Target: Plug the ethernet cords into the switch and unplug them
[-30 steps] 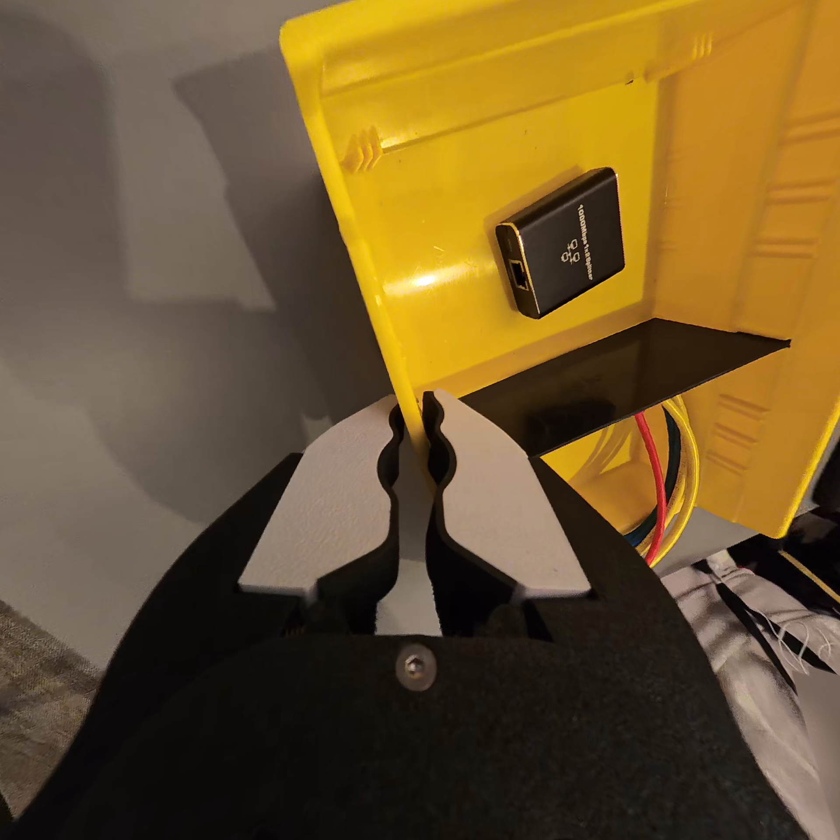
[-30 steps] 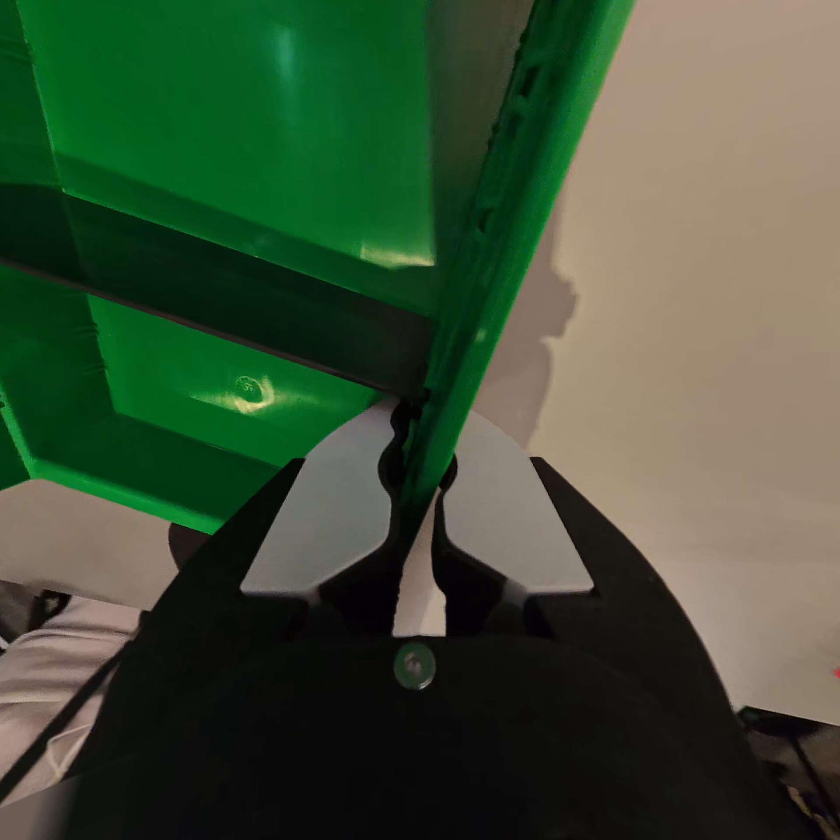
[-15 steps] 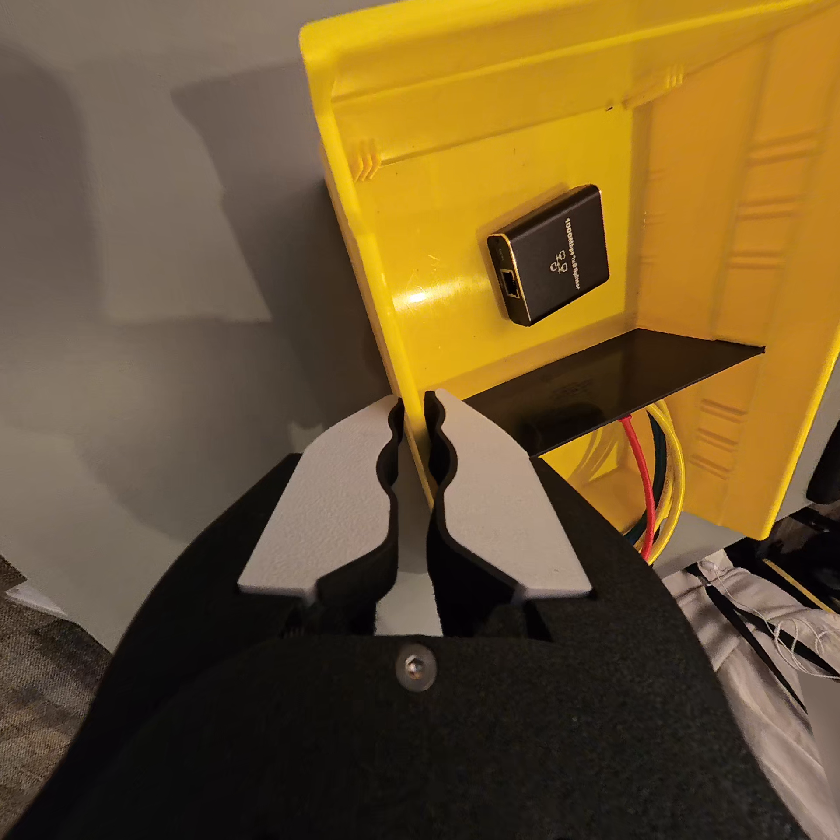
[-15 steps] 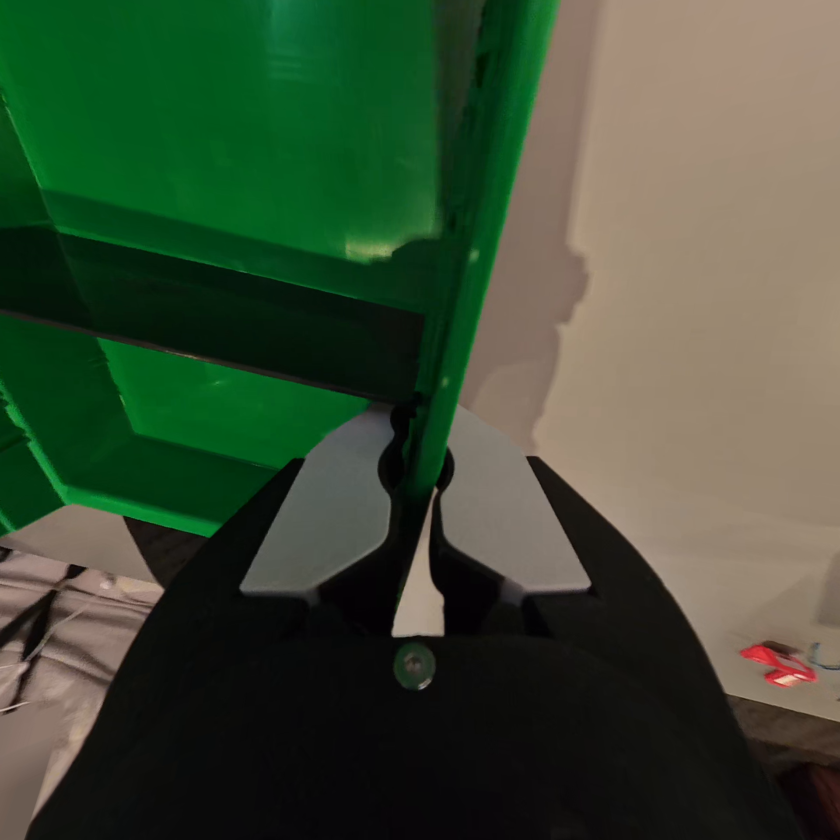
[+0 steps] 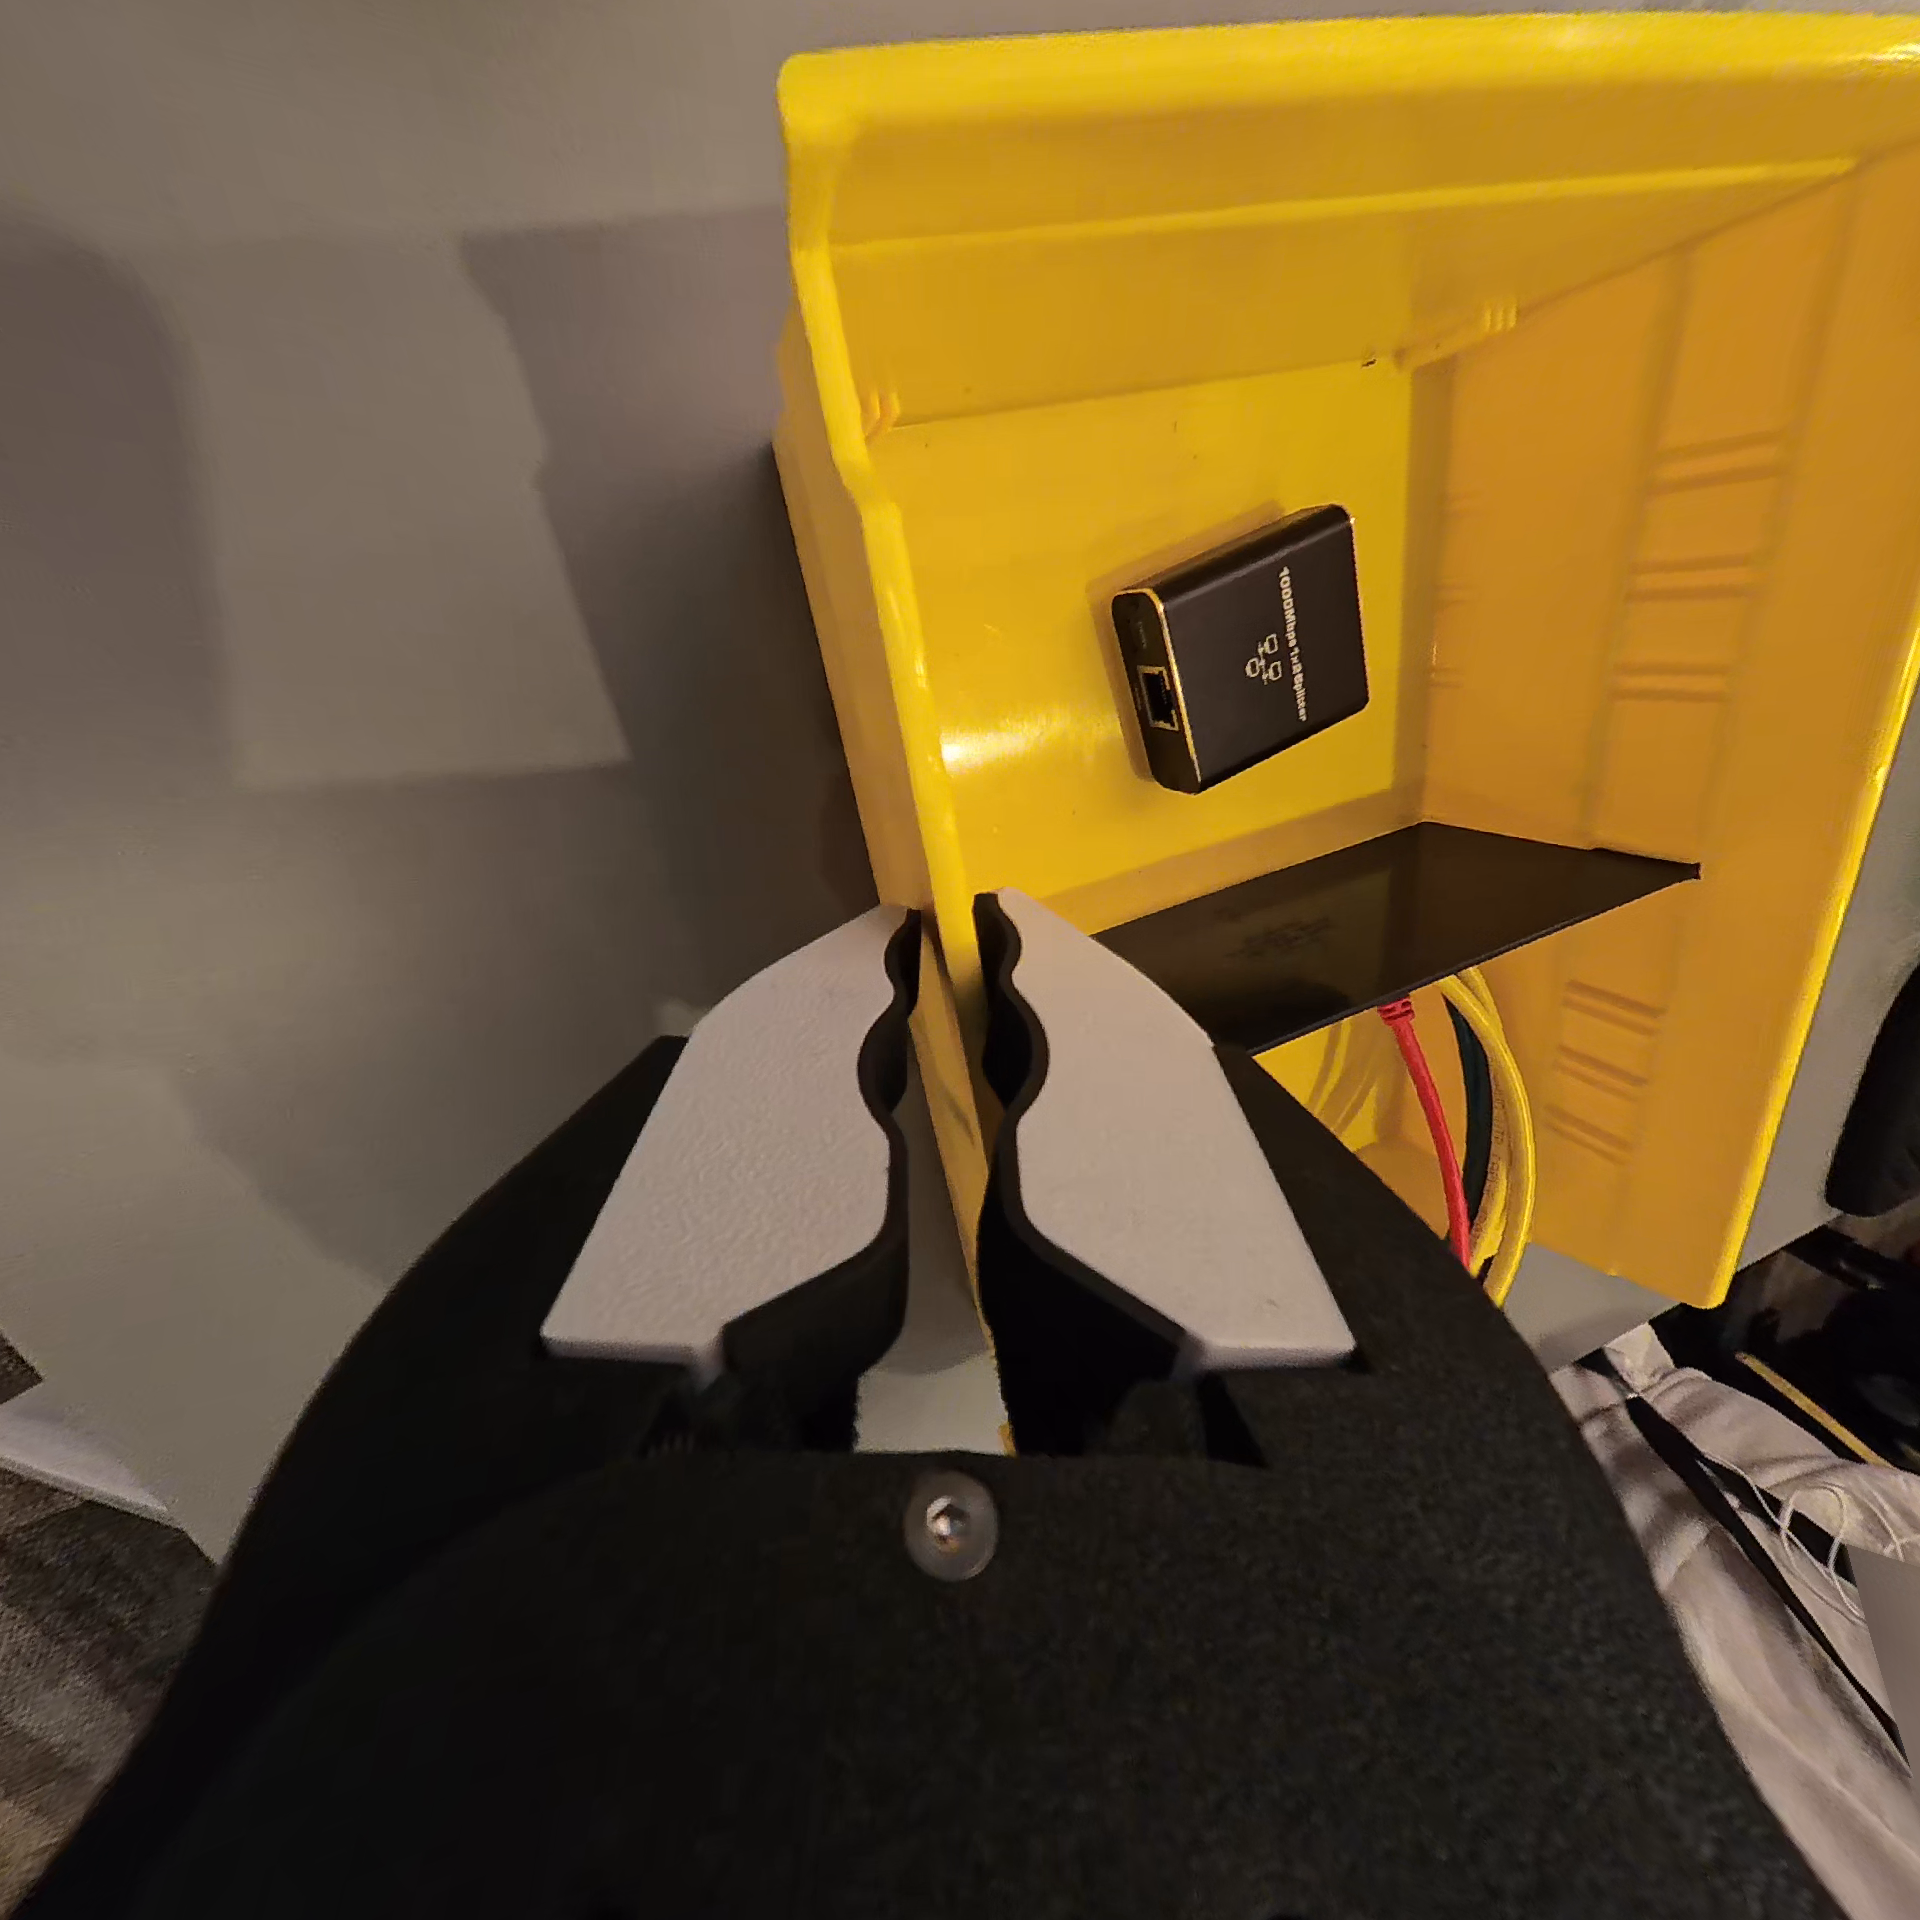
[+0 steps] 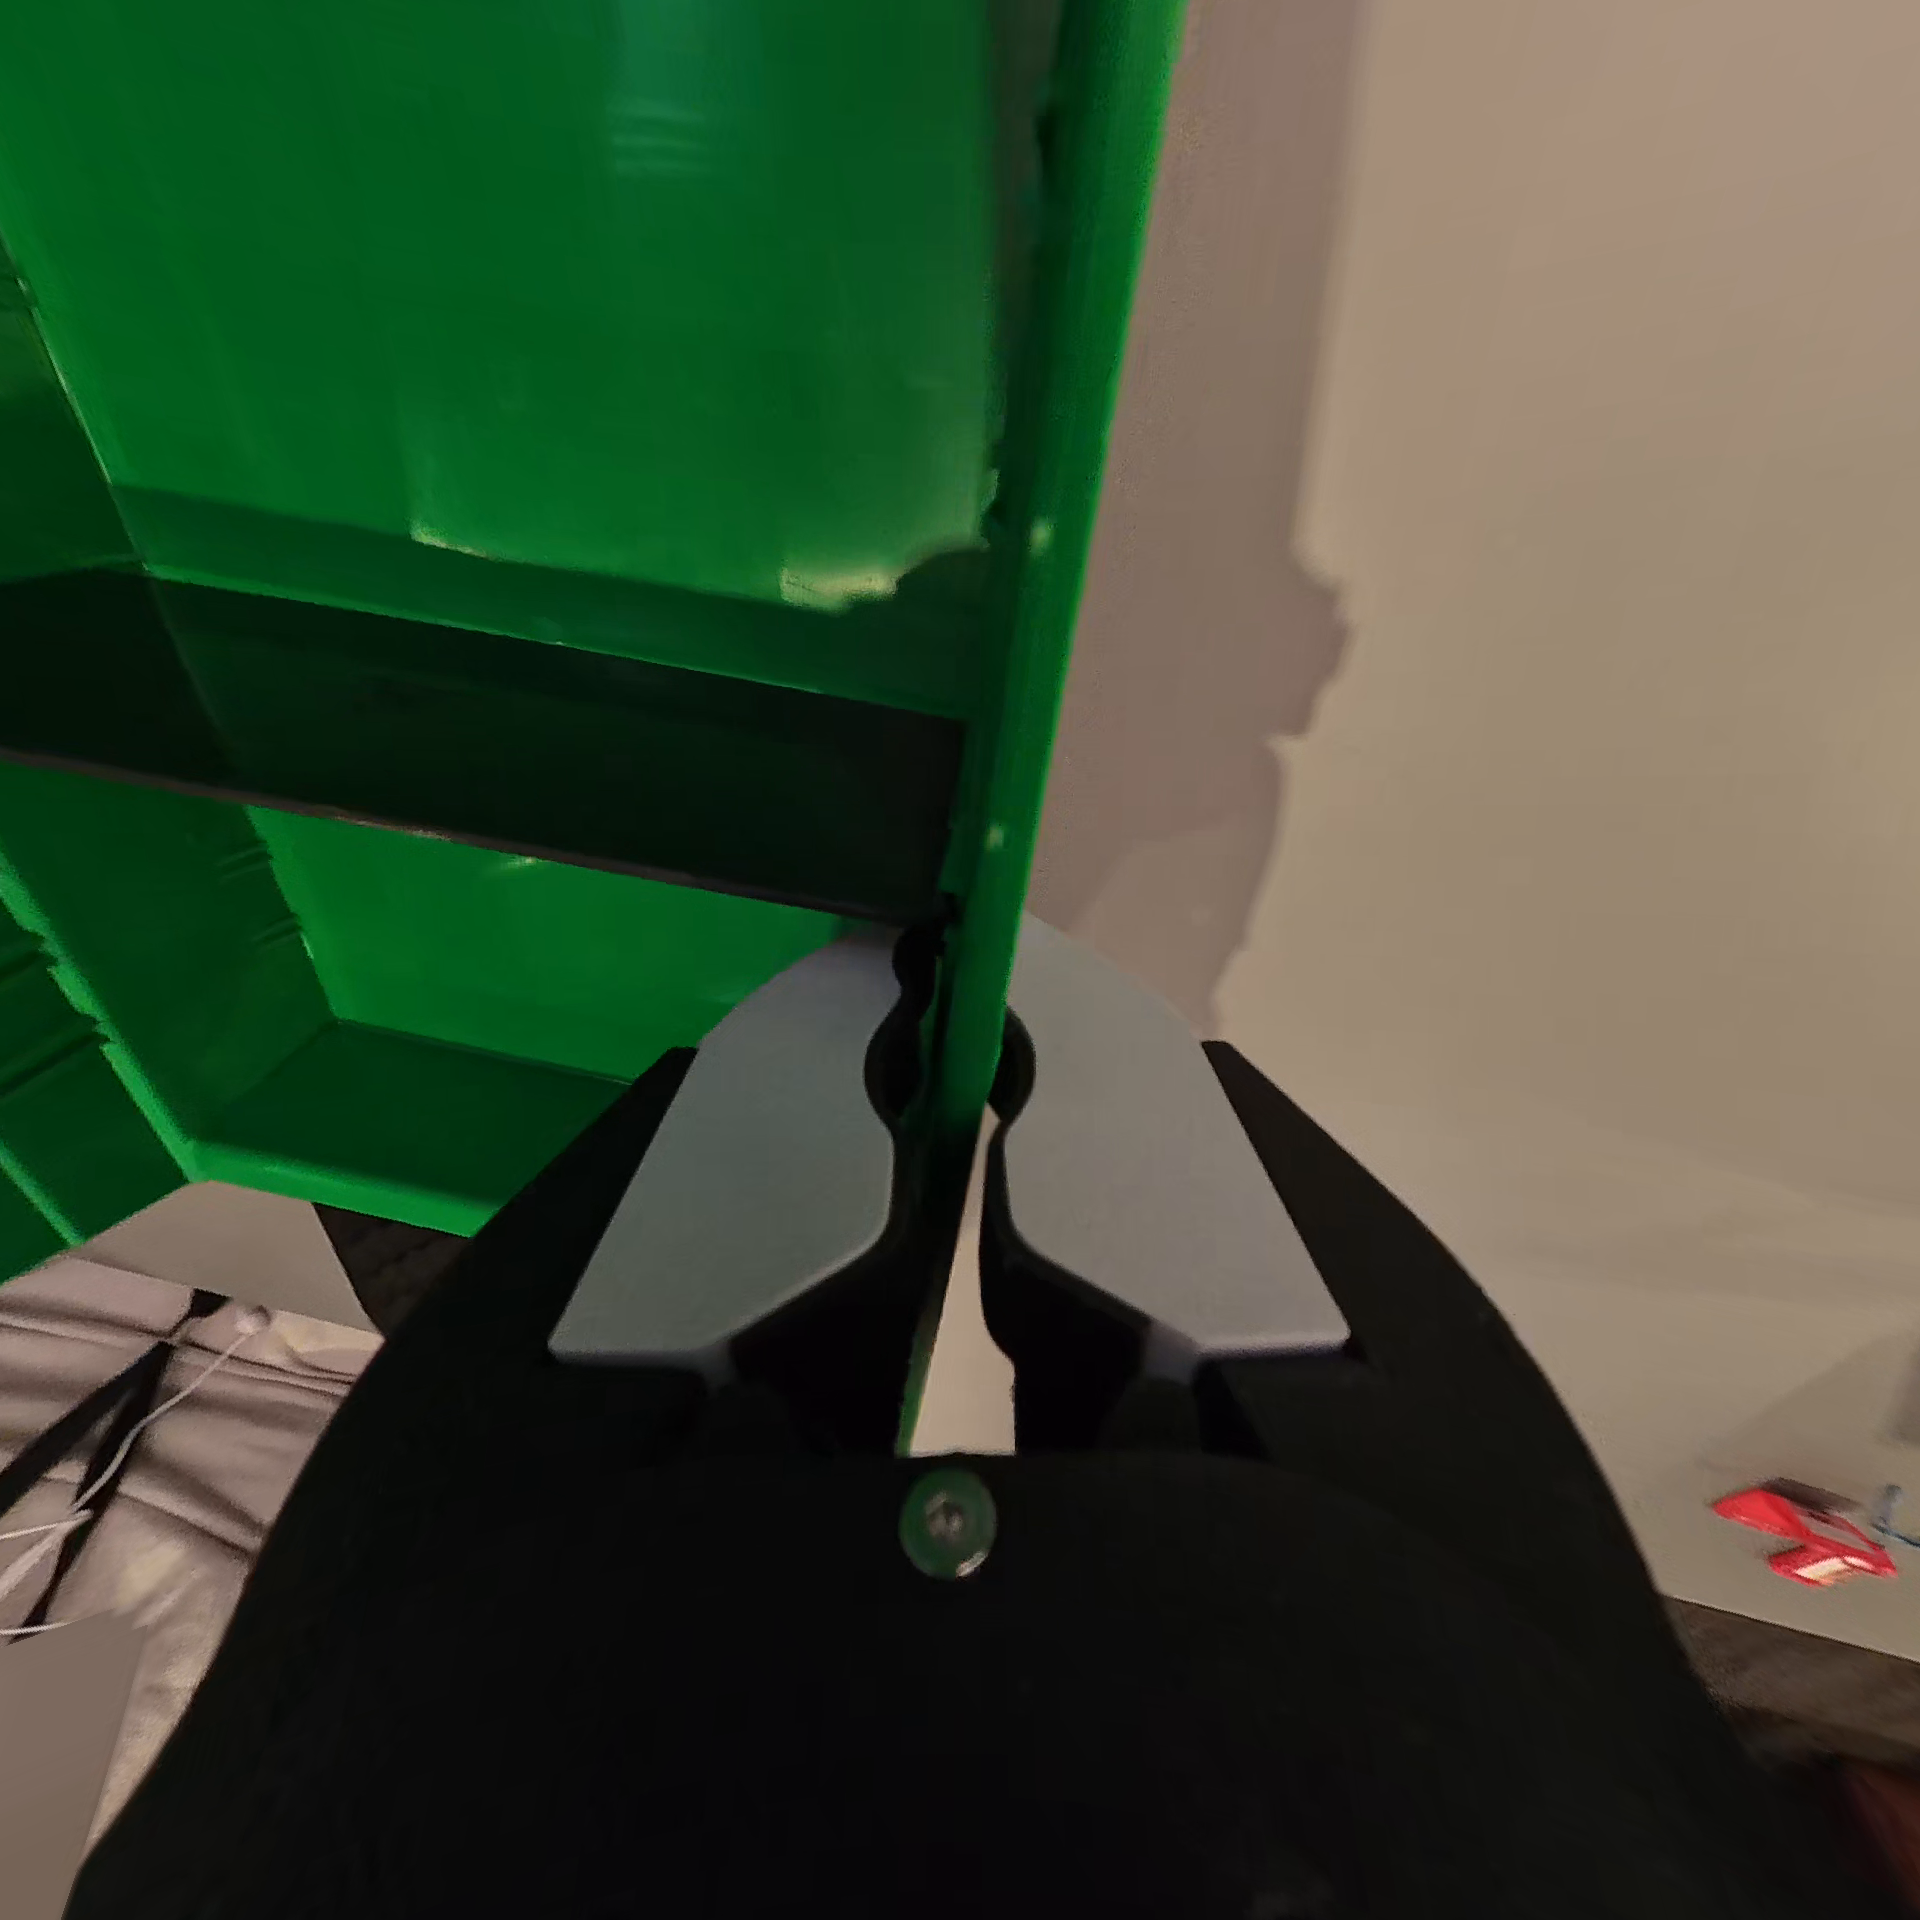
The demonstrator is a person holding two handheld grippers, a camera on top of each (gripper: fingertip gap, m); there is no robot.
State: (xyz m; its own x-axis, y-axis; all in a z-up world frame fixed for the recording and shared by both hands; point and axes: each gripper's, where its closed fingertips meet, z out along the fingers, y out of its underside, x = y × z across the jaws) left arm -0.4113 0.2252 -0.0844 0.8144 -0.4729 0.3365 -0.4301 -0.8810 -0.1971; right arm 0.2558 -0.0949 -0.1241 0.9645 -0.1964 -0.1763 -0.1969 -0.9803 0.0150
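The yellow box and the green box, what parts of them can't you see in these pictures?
- Yellow box, left wrist view: the cords run under the black shelf, so their upper ends are hidden.
- Small black switch, left wrist view: only one port side shows; the other sides face away.
- Green box, right wrist view: its left part is cut off by the picture edge, and it is blurred.
- Red thing, right wrist view: too blurred to name.

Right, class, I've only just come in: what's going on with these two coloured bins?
A person is carrying two bins with hand-held tongs. The left tongs pinch the side wall of a yellow bin, which holds a small black switch above a black divider, with red and yellow cords below. The right tongs clamp a green bin's wall. No cord is plugged in yet.
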